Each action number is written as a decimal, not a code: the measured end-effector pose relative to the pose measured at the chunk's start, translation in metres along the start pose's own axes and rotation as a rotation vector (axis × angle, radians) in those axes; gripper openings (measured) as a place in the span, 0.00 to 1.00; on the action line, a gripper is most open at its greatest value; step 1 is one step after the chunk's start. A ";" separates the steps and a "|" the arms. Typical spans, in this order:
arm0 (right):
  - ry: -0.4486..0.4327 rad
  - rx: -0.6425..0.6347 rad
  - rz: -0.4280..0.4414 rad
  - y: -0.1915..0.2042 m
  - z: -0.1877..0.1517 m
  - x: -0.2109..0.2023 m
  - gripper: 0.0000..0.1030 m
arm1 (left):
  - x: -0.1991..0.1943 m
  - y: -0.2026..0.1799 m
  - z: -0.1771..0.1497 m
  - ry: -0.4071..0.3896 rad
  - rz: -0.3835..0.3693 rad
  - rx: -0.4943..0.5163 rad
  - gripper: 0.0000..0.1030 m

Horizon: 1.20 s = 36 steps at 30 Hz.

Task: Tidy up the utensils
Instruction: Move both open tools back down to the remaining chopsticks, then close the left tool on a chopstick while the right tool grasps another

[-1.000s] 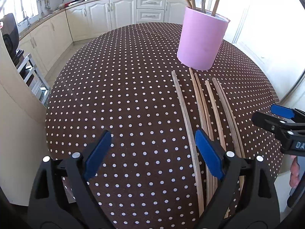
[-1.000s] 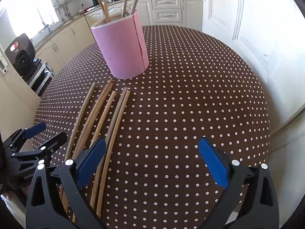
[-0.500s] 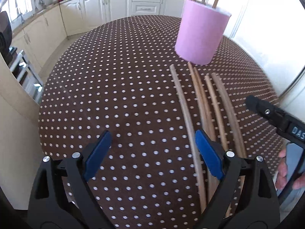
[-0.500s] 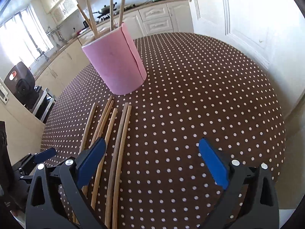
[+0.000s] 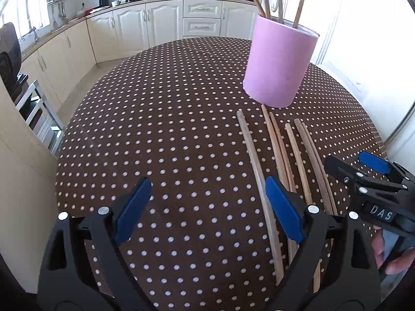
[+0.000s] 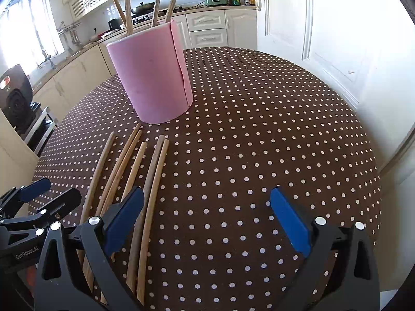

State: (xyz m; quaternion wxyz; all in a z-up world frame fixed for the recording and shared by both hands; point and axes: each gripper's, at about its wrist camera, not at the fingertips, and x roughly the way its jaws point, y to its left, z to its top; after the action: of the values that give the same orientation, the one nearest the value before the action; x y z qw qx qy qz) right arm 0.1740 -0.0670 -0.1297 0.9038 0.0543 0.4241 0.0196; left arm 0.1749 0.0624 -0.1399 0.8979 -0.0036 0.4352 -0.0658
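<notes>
Blue-padded fingers (image 6: pixel 124 217) over wooden chopsticks (image 6: pixel 153 178)

Six chopsticks (image 6: pixel 135 167) lying, four standing (image 6: pixel 158 0), one holder (image 6: pixel 153 77).

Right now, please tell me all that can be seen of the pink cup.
The pink cup is a tall, plain cylinder, matte like foam or paper wrap, with a vertical seam on its side. It stands upright on the dotted tablecloth, open at the top. Four wooden sticks stand in it, leaning outward above the rim. Six more sticks lie on the cloth in front of its base; the nearest tips come close, contact unclear. Neither gripper touches it.
</notes>
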 end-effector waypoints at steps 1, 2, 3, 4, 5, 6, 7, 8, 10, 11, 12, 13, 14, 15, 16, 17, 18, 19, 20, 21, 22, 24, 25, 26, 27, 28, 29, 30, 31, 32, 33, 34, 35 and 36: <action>0.000 -0.006 -0.009 0.002 0.000 0.003 0.92 | 0.002 0.000 0.001 0.004 -0.011 -0.007 0.85; -0.001 -0.013 -0.018 0.003 0.000 0.005 0.92 | 0.005 0.000 0.003 0.008 -0.025 -0.020 0.85; -0.001 -0.018 -0.027 0.005 0.000 0.005 0.92 | 0.008 -0.002 0.005 0.010 -0.035 -0.032 0.85; 0.001 -0.024 -0.035 0.006 0.000 0.006 0.92 | 0.011 -0.002 0.008 0.014 -0.045 -0.046 0.85; 0.002 -0.026 -0.039 0.007 0.000 0.006 0.92 | 0.013 -0.002 0.009 0.015 -0.050 -0.053 0.85; 0.002 -0.025 -0.040 0.007 0.000 0.007 0.92 | 0.015 -0.002 0.011 0.016 -0.053 -0.061 0.85; 0.001 -0.023 -0.042 0.008 -0.001 0.007 0.92 | 0.017 -0.001 0.012 0.016 -0.054 -0.066 0.85; 0.002 -0.023 -0.044 0.008 -0.001 0.007 0.92 | 0.019 -0.002 0.014 0.013 -0.054 -0.071 0.85; 0.001 -0.022 -0.047 0.009 -0.001 0.008 0.92 | 0.024 -0.002 0.017 0.011 -0.056 -0.071 0.85; 0.001 -0.020 -0.054 0.010 -0.001 0.009 0.92 | 0.026 -0.002 0.019 0.009 -0.056 -0.071 0.85; 0.002 -0.016 -0.061 0.010 -0.001 0.010 0.92 | 0.028 -0.003 0.020 0.007 -0.054 -0.072 0.85; 0.006 -0.016 -0.067 0.010 0.000 0.009 0.92 | 0.029 -0.002 0.021 0.007 -0.049 -0.073 0.85; 0.006 -0.015 -0.071 0.010 0.000 0.009 0.92 | 0.030 -0.002 0.022 0.007 -0.046 -0.075 0.85; 0.006 -0.013 -0.074 0.009 0.000 0.009 0.92 | 0.032 -0.002 0.023 0.007 -0.043 -0.078 0.85; 0.006 -0.013 -0.073 0.009 0.001 0.010 0.92 | 0.033 -0.002 0.023 0.006 -0.039 -0.079 0.85; 0.007 -0.012 -0.072 0.009 0.002 0.011 0.92 | 0.034 -0.002 0.023 0.005 -0.034 -0.078 0.85; 0.008 -0.012 -0.071 0.009 0.002 0.012 0.92 | 0.036 -0.002 0.024 0.007 -0.026 -0.075 0.85; 0.009 -0.014 -0.073 0.009 0.002 0.012 0.92 | 0.038 -0.003 0.025 0.011 -0.014 -0.070 0.85; 0.009 -0.017 -0.075 0.009 0.003 0.012 0.92 | 0.039 -0.004 0.025 0.013 0.002 -0.060 0.85; 0.010 -0.019 -0.075 0.009 0.003 0.013 0.92 | 0.041 -0.007 0.025 0.017 0.025 -0.041 0.85; 0.010 -0.021 -0.075 0.010 0.003 0.013 0.92 | 0.043 -0.011 0.025 0.022 0.052 -0.015 0.85; 0.009 -0.019 -0.075 0.011 0.003 0.013 0.92 | 0.045 -0.018 0.023 0.015 0.090 0.014 0.85; 0.009 -0.020 -0.074 0.011 0.003 0.013 0.92 | 0.046 -0.018 0.024 0.016 0.093 0.013 0.85; 0.009 -0.027 -0.076 0.012 0.003 0.013 0.92 | 0.046 -0.018 0.024 0.019 0.090 0.007 0.85; 0.009 -0.034 -0.080 0.012 0.002 0.012 0.92 | 0.047 -0.017 0.025 0.025 0.084 0.000 0.85; 0.010 -0.040 -0.084 0.014 0.001 0.012 0.92 | 0.047 -0.018 0.025 0.027 0.084 -0.003 0.84; 0.014 -0.050 -0.096 0.016 0.000 0.012 0.92 | 0.046 -0.018 0.025 0.027 0.087 -0.003 0.81; 0.016 -0.062 -0.108 0.018 -0.001 0.013 0.92 | 0.046 -0.019 0.024 0.025 0.086 0.000 0.75; 0.015 -0.069 -0.110 0.019 -0.002 0.013 0.92 | 0.044 -0.020 0.023 0.017 0.076 0.008 0.71; 0.013 -0.071 -0.112 0.021 -0.004 0.013 0.92 | 0.041 -0.020 0.022 0.011 0.067 0.019 0.62; 0.011 -0.072 -0.113 0.021 -0.004 0.012 0.91 | 0.039 -0.021 0.020 0.003 0.059 0.034 0.57; 0.009 -0.074 -0.112 0.022 -0.006 0.012 0.89 | 0.038 -0.023 0.019 -0.005 0.050 0.047 0.54; 0.004 -0.081 -0.111 0.023 -0.007 0.011 0.86 | 0.037 -0.023 0.018 -0.009 0.043 0.051 0.49; -0.001 -0.089 -0.110 0.025 -0.008 0.010 0.85 | 0.037 -0.023 0.017 -0.009 0.041 0.053 0.44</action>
State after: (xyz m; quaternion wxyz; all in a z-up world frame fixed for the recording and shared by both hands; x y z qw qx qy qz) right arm 0.1745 -0.0403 -0.1401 0.9051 -0.0093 0.4249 -0.0113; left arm 0.2081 0.0343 -0.1563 0.9009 0.0286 0.4292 -0.0589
